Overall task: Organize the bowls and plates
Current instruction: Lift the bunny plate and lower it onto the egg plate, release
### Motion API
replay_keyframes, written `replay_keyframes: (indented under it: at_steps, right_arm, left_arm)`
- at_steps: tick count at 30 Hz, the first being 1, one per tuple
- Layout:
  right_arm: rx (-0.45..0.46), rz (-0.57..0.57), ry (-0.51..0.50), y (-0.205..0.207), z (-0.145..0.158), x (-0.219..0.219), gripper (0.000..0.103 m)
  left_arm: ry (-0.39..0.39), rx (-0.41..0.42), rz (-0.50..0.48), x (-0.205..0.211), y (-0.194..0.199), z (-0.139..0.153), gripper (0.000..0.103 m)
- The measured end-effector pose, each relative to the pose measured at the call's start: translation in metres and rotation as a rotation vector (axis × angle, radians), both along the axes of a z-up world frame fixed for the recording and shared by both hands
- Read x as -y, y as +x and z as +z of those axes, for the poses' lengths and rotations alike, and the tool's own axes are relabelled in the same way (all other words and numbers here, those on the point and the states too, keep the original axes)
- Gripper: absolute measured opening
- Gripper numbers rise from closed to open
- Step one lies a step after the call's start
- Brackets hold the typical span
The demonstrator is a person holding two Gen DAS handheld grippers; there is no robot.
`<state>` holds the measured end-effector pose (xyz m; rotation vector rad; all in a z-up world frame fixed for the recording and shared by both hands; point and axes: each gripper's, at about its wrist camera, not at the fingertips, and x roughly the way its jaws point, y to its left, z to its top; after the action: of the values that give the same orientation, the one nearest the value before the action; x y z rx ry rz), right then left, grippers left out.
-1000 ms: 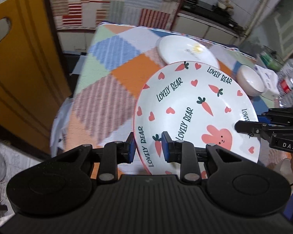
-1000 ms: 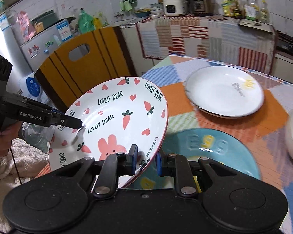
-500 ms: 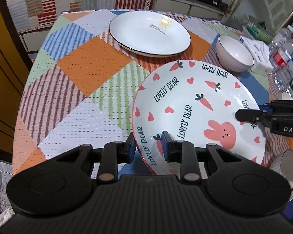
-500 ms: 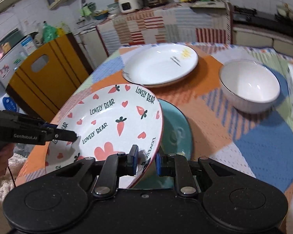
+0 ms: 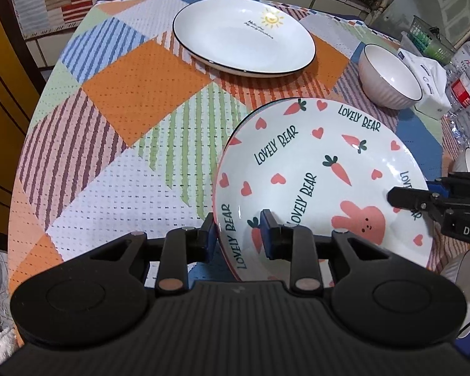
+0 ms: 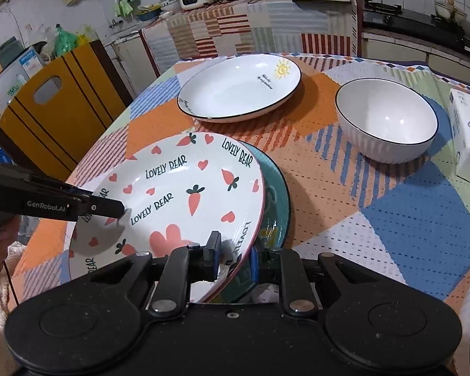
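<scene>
The white "Lovely Bear" plate with carrots and hearts is held by both grippers at opposite rims. My left gripper is shut on its near rim. My right gripper is shut on the opposite rim; the plate also shows in the right wrist view. It hangs low over a teal plate on the table, tilted slightly. A white plate with a sun drawing lies at the far side. A white ribbed bowl stands to its right.
The table has a patchwork checked cloth. A tissue pack and water bottles stand at the right edge. A yellow chair back stands by the table's left side. Another bowl's rim shows at the lower right.
Both grippers have carried the bear plate forward over the table and lowered it onto the teal plate. The sun plate and bowl now appear closer.
</scene>
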<state>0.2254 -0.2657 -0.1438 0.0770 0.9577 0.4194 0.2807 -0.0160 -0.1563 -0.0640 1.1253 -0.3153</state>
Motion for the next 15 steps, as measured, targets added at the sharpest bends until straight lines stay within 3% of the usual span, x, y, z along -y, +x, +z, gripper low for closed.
replay_keyframes:
  at_steps: [9, 15]
  right_arm:
    - [-0.071, -0.053, -0.065, 0.005, 0.004, -0.006, 0.027]
    - [-0.069, -0.059, -0.214, 0.006, 0.010, -0.029, 0.034]
  left_arm:
    - [0.006, -0.005, -0.021, 0.006, 0.003, -0.006, 0.028]
    - [0.022, -0.008, -0.032, 0.009, 0.005, -0.007, 0.028]
